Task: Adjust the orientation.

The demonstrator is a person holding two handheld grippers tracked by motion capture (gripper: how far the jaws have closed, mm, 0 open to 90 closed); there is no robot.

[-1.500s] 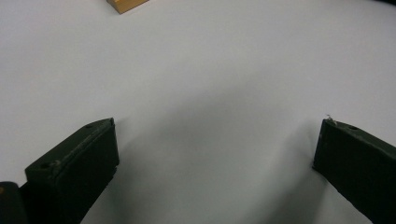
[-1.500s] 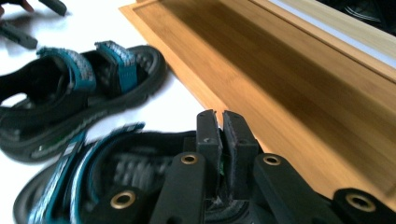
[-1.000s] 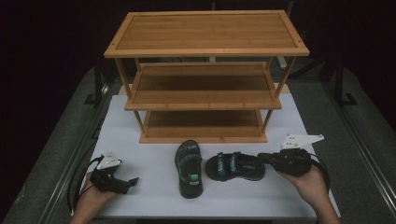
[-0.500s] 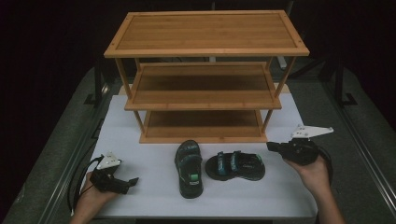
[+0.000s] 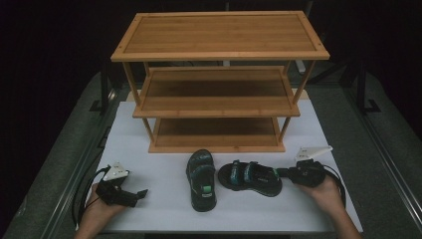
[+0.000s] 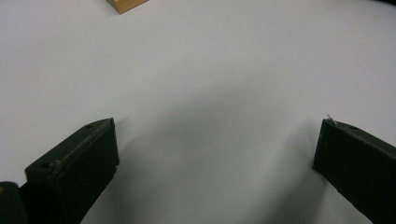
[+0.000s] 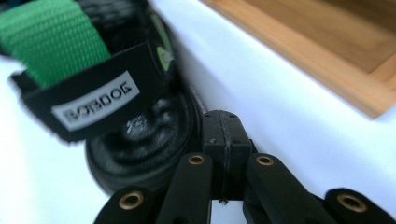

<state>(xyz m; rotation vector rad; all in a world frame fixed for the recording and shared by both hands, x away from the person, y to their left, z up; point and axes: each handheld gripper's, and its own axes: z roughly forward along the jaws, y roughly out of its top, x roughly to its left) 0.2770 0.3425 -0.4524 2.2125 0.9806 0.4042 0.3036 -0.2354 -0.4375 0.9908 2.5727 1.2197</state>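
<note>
Black strapped sandal with green trim (image 5: 250,178) lay on the white table (image 5: 318,124) at 6 o'clock of the three-tier bamboo rack (image 5: 219,79) — right gripper (image 5: 284,173), jaws pressed together, empty, at its heel's 3 o'clock; left gripper (image 5: 141,193) — jaws wide, empty.

Right tongs (image 7: 226,140) closed, jaws pressed together, just beside heel of sandal (image 7: 135,135). Sandal on white worktop (image 7: 289,126). Wooden rack (image 7: 336,51) beyond.
</note>
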